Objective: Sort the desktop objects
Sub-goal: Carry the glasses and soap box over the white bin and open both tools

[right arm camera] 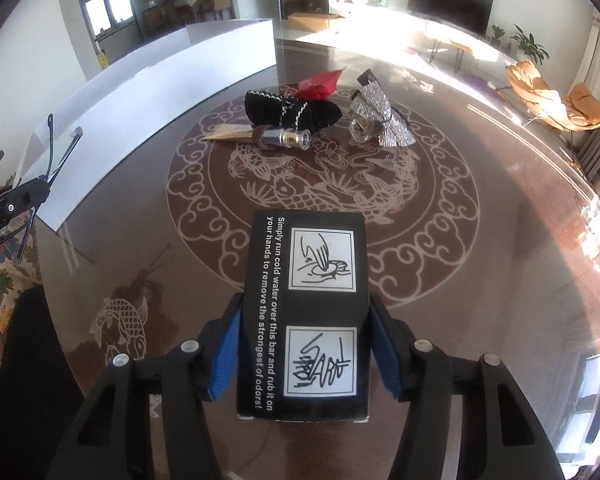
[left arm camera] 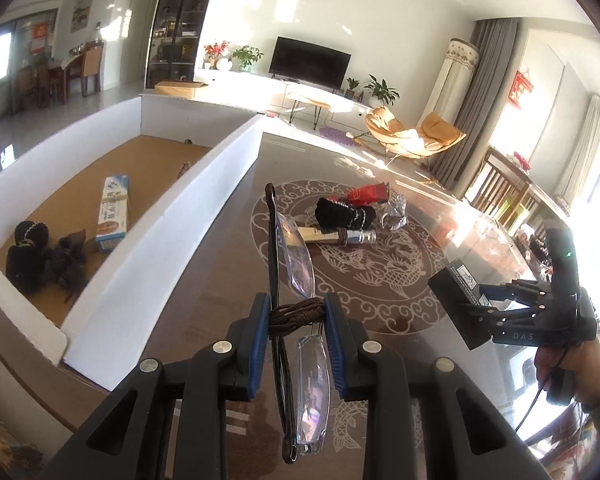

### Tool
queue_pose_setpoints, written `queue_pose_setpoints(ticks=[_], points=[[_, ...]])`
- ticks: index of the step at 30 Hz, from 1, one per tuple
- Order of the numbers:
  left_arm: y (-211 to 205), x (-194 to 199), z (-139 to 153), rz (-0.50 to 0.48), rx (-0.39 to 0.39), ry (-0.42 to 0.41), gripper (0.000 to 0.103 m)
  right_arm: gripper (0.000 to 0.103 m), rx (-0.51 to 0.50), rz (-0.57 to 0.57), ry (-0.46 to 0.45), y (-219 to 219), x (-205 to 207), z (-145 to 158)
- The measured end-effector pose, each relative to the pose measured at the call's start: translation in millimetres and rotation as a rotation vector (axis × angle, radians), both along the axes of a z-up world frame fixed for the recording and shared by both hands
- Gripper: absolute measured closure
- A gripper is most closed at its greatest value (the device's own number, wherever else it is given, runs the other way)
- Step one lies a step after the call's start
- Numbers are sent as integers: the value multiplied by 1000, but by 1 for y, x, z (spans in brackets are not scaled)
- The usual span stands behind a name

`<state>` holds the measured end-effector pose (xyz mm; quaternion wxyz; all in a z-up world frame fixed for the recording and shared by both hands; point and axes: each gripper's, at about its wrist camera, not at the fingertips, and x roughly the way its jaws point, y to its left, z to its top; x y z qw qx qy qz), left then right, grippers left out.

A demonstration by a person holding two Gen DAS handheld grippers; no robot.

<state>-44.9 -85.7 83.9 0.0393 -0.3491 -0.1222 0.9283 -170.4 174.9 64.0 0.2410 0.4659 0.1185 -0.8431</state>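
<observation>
Left tool (left arm camera: 296, 334) clamps folded glasses (left arm camera: 294, 280) above the counter (left arm camera: 228, 240), right of the white box (left arm camera: 204, 184); right tool (right arm camera: 304, 350) grips a black carton (right arm camera: 306, 312)

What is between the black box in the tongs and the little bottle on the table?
Nothing. In the right wrist view, only bare patterned table lies between the black box and the bottle.
</observation>
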Motion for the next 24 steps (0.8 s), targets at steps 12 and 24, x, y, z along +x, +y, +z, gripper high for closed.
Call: queue_pose_setpoints(ticks=[12,24], points=[[-193,-51,34,275,-35,-84,76,44,-190,312,92,-239,-28,100],[-255,-83,-19,424,-86,-300,59,40,-33,504,-33,-394,-6,16]])
